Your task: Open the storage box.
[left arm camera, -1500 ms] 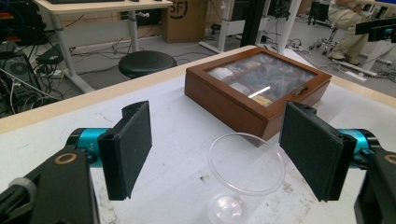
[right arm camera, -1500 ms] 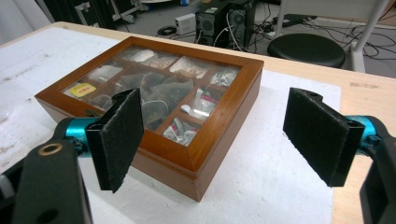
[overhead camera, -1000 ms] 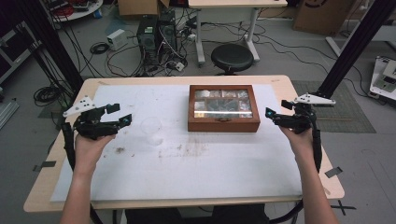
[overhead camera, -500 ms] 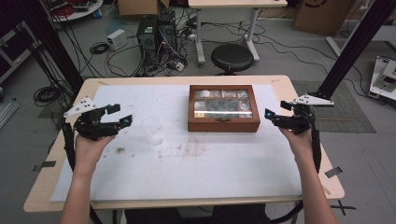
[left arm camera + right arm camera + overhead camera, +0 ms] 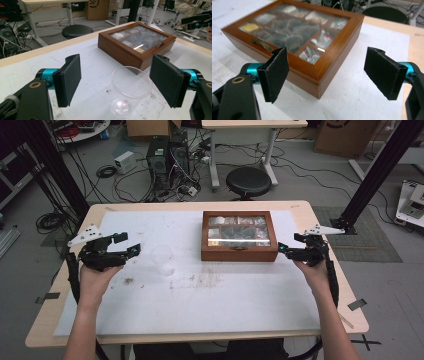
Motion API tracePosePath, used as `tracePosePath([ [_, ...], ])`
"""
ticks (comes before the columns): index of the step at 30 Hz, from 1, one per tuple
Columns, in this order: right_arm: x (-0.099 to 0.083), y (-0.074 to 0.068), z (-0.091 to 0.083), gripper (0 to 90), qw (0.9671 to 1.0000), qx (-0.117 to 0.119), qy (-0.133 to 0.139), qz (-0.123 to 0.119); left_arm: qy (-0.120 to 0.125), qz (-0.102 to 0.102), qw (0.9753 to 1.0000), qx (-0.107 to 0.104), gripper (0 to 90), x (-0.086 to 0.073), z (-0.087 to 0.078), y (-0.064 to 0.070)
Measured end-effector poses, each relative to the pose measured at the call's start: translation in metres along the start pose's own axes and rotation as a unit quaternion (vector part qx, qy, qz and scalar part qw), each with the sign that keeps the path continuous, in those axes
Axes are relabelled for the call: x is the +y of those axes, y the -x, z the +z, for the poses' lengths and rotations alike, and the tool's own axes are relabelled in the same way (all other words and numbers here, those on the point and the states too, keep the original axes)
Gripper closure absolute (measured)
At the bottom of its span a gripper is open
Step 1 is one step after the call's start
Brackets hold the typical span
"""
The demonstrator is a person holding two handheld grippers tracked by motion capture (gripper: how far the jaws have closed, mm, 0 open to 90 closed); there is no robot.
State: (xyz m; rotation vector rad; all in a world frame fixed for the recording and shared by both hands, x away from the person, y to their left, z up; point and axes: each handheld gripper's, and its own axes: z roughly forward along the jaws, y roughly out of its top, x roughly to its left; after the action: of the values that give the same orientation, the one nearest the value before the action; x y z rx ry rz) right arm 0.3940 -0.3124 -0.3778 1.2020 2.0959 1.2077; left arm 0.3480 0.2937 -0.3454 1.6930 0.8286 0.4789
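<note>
In the high view a wooden box (image 5: 239, 236) with a glass lid sits at the upper centre of the frame, on the white sheet (image 5: 200, 295) that covers most of the table (image 5: 330, 285). The lid is shut, and packets show through the glass in several compartments; a small metal clasp sits on the box's near side. A clear plastic cup (image 5: 162, 258) stands upright on the sheet at centre left of that frame, well apart from the box. The left gripper (image 5: 131, 245) is at the left of the frame, held in the person's left hand (image 5: 95, 276), its jaws spread wide with nothing between them and pointing toward the cup, which is near but untouched. In the left gripper view the cup (image 5: 131, 86) appears low in the frame between the 2 black pads, with the box (image 5: 136, 42) behind it at upper right. The right gripper (image 5: 283, 247) is at the right of the high view, held in the right hand (image 5: 312, 270), just beside the box's right end. In the right gripper view its jaws gape wide and hold nothing, and the box's near corner (image 5: 318, 75) lies between them, apart from both pads. A black stool (image 5: 248, 181) stands on the floor beyond the table.
</note>
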Motion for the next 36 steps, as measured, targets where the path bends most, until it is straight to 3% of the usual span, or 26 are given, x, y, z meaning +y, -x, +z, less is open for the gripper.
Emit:
tracePosePath([
  [6,-0.006,-0.001,0.012,21.4,0.9992,0.001,-0.038,-0.008,-0.001,-0.001,1.0,-0.001,25.5,-0.001,0.0,-0.001],
  [8,-0.01,-0.004,0.017,27.9,0.9986,0.006,-0.05,-0.016,-0.002,-0.001,1.0,-0.001,25.4,-0.001,0.001,-0.001],
  [13,-0.014,-0.006,0.024,32.5,0.9974,0.006,-0.068,-0.022,-0.002,-0.002,1.0,-0.002,25.5,-0.001,0.001,-0.002],
  [23,-0.021,-0.006,0.031,37.5,0.9966,0.004,-0.078,-0.026,-0.004,-0.003,1.0,-0.002,25.5,-0.002,0.0,-0.002],
  [36,-0.025,-0.004,0.037,42.6,0.9949,-0.015,-0.097,-0.021,-0.007,-0.003,1.0,-0.002,25.5,-0.003,0.001,-0.002],
])
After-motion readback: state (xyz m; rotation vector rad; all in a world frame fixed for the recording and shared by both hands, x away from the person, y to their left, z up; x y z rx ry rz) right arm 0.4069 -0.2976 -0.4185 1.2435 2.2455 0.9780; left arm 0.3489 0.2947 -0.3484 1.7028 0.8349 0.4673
